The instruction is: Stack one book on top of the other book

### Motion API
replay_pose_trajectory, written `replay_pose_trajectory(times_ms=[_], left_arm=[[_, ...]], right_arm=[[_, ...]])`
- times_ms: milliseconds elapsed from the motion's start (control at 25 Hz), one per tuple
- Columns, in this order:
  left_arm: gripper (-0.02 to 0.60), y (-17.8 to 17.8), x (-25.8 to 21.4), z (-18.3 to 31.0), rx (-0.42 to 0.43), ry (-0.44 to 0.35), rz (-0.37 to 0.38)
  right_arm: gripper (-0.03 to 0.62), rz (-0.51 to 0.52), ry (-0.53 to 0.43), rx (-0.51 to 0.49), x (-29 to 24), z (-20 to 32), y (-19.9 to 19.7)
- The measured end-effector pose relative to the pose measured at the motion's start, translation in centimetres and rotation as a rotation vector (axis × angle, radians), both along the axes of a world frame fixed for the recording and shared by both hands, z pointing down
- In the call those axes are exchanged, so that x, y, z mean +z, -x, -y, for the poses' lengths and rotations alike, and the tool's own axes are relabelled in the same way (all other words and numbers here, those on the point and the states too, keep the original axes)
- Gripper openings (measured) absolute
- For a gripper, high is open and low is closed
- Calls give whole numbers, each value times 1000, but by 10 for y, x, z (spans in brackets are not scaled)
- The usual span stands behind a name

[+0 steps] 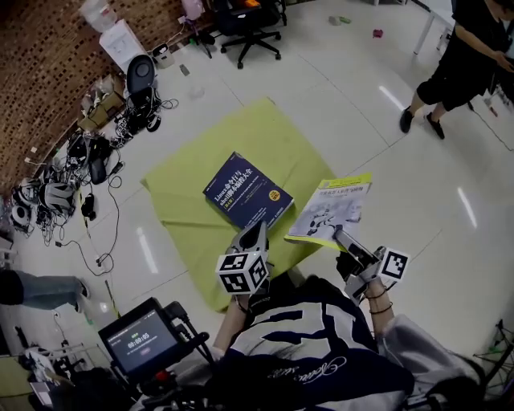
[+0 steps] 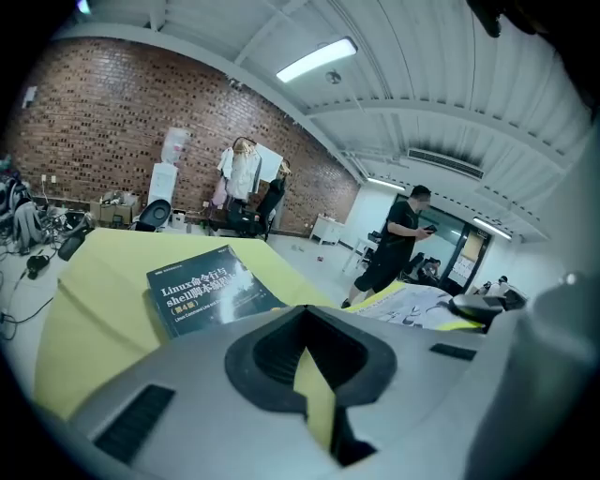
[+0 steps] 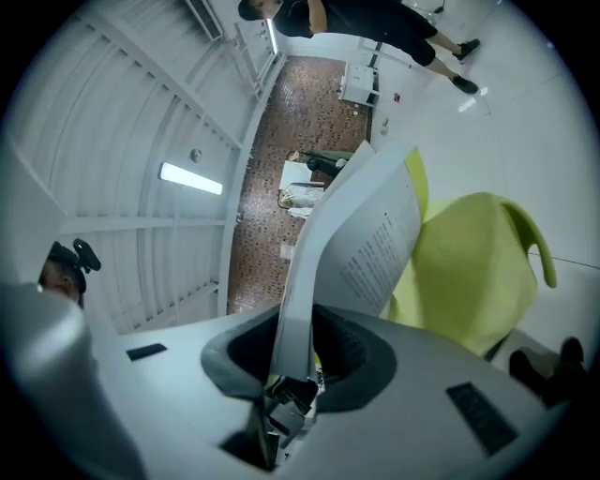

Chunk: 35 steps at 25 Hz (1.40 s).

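A dark blue book point(image 1: 245, 193) lies flat on the yellow-green cloth point(image 1: 241, 136) spread on the floor. It also shows in the left gripper view, the blue book point(image 2: 206, 286) ahead on the cloth point(image 2: 84, 300). My left gripper point(image 1: 259, 230) hovers at that book's near edge, its jaws together with nothing in them point(image 2: 305, 314). My right gripper point(image 1: 340, 233) is shut on the near edge of a yellow-and-white book point(image 1: 333, 210), held up off the floor to the right of the blue one. In the right gripper view this book point(image 3: 361, 234) rises edge-on from the jaws point(image 3: 295, 323).
A person in black point(image 1: 462, 64) stands at the far right. An office chair point(image 1: 249, 24) is behind the cloth. Cables, bags and gear point(image 1: 88, 152) line the brick wall on the left. A screen device point(image 1: 140, 337) sits near my body.
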<state>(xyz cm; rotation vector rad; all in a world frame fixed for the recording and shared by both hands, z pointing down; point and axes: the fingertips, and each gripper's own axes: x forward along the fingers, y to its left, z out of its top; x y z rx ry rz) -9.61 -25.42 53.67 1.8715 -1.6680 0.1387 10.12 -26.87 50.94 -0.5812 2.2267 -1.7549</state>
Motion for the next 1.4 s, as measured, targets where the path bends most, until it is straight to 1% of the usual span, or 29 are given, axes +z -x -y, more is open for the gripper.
replay_pose_trajectory(times_ms=[160,280,400,520,600,720,800,880,1000,1080,1120,1240,1280,1360,1400], left_arm=[[3,12,-2,-3,-41,-10,5],[3,29,-5,-7,-82,-11,8],[3,51,-5,-21,-140,-16,12],[3,72,-1,-31,-184,-16,16],[3,85,1,-37,-212,-14,20],[3,104,3,-46,-252,-14,22],[3,117,3,-50,-273,-14,24],[3,127,4,-54,-288,-14,27],[3,134,8,-63,-298,-15,30],[3,135,11,-72,-296,-14,30],[3,136,12,-74,-294,-12,30],[3,142,14,-71,-284,-3,28],[3,143,15,-68,-280,-1,26],[3,145,18,-63,-269,3,23],[3,145,20,-61,-263,5,20]], right_arm=[[86,49,-36,-23,-29,11,15],[86,54,-82,-74,-53,17,36],[86,76,-143,-140,-77,15,62],[86,111,-202,-195,-98,20,93],[86,141,-223,-232,-105,25,117],[87,149,-252,-298,-103,32,160],[87,138,-252,-336,-91,35,189],[87,105,-226,-365,-69,37,212],[87,36,-166,-404,-23,22,227],[87,-28,-137,-425,7,1,226],[86,-81,-111,-426,24,-6,223],[80,-285,-23,-432,78,-13,210],[82,-323,0,-432,91,-12,206],[87,-337,62,-416,108,-8,202],[87,-348,75,-413,115,-7,201]])
